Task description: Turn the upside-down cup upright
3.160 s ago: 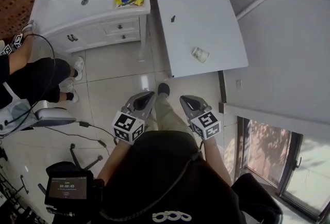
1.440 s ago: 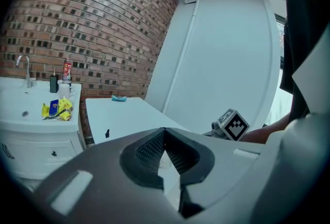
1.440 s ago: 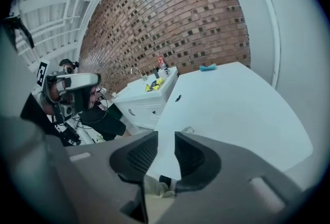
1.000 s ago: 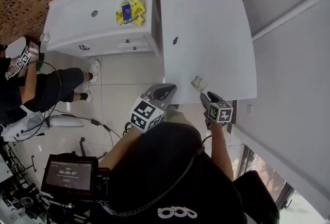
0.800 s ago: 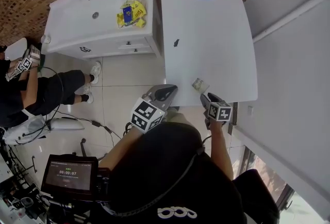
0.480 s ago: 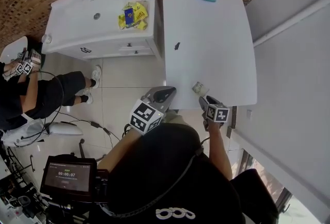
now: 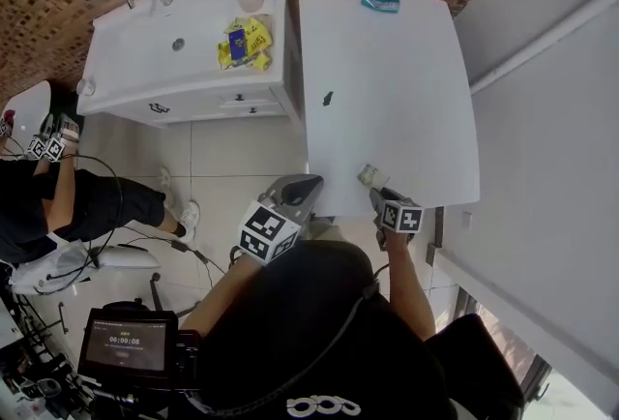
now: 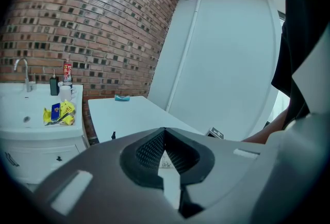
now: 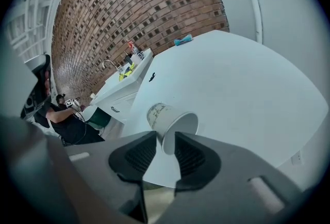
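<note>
A white paper cup point(image 7: 368, 176) with a faint print lies on its side near the front edge of the white table point(image 7: 397, 70). In the right gripper view the cup point(image 9: 166, 117) has its mouth turned toward me and to the right. My right gripper point(image 7: 375, 192) points steeply down at it. Its jaws point(image 9: 165, 138) are closing, with the near part of the cup's rim between them; I see no squeeze on the cup. My left gripper point(image 7: 308, 184) hovers at the table's front left corner. Its jaws point(image 8: 165, 132) are shut on nothing.
A white sink cabinet point(image 7: 184, 41) with yellow packets point(image 7: 242, 39) stands left of the table against a brick wall. On the table lie a teal object point(image 7: 380, 2) at the far end and a small dark bit point(image 7: 327, 100). A seated person point(image 7: 58, 205) is at far left.
Both grippers came from over the floor to the table's front edge. Over the last second the right gripper sank onto the cup, while the left stayed put.
</note>
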{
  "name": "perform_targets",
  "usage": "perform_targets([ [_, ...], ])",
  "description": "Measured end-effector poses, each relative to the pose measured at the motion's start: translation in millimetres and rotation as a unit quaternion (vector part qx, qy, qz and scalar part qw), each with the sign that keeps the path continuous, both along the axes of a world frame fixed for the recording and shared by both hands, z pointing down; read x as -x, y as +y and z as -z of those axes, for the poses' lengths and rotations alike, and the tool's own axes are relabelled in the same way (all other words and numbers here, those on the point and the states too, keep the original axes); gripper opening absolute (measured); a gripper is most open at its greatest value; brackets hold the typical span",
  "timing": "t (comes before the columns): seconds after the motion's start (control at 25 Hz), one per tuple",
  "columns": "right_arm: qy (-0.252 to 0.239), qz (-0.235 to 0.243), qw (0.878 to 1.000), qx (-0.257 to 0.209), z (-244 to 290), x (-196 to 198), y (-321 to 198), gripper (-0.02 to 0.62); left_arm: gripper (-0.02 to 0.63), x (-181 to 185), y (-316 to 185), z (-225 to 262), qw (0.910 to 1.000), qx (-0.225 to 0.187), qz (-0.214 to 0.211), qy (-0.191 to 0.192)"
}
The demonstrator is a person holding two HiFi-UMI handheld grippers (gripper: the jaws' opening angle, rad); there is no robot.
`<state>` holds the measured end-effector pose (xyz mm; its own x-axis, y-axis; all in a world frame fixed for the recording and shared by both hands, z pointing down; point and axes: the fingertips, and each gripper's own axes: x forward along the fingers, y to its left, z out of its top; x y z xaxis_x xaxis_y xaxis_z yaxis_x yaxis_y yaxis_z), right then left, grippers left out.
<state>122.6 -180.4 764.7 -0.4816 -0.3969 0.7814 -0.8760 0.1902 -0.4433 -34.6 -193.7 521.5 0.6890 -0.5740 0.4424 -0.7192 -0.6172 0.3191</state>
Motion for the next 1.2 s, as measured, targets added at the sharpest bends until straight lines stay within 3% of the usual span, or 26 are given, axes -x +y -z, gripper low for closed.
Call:
perform_targets([
  [0.16,-0.01,-0.006,1.0,-0.023,10.8,3.1,-7.7,0.008,0.014,0.8,-1.7,-1.0,1.0,0.002,-0.003,0.003],
  [0.44,0.003,0.008,0.999,-0.035,26.3,7.0,-7.4,0.006,0.015,2.1,-2.8,0.6,0.9999,0.0,-0.01,0.012],
  [0.56,0.034,0.034,0.998,-0.044,33.6,4.0,-7.0,0.006,0.015,-1.1,-3.6,0.9,0.9997,-0.002,-0.016,0.016],
  [0.72,0.113,0.097,0.988,-0.049,41.2,2.1,-5.2,0.006,0.015,-0.1,-4.5,2.6,0.9996,-0.005,-0.02,0.02],
  [0.84,0.185,0.162,0.968,-0.043,42.3,-0.8,-2.0,0.008,0.015,1.0,-7.2,3.4,0.9995,-0.007,-0.018,0.023],
  [1.0,0.273,0.254,0.927,-0.037,35.9,-5.2,3.6,0.008,0.014,1.9,-7.9,4.2,0.9994,-0.009,-0.016,0.029],
  [1.2,0.346,0.335,0.876,-0.007,22.6,-11.1,9.8,0.008,0.015,-0.7,-6.5,4.7,0.9991,-0.008,-0.022,0.034],
])
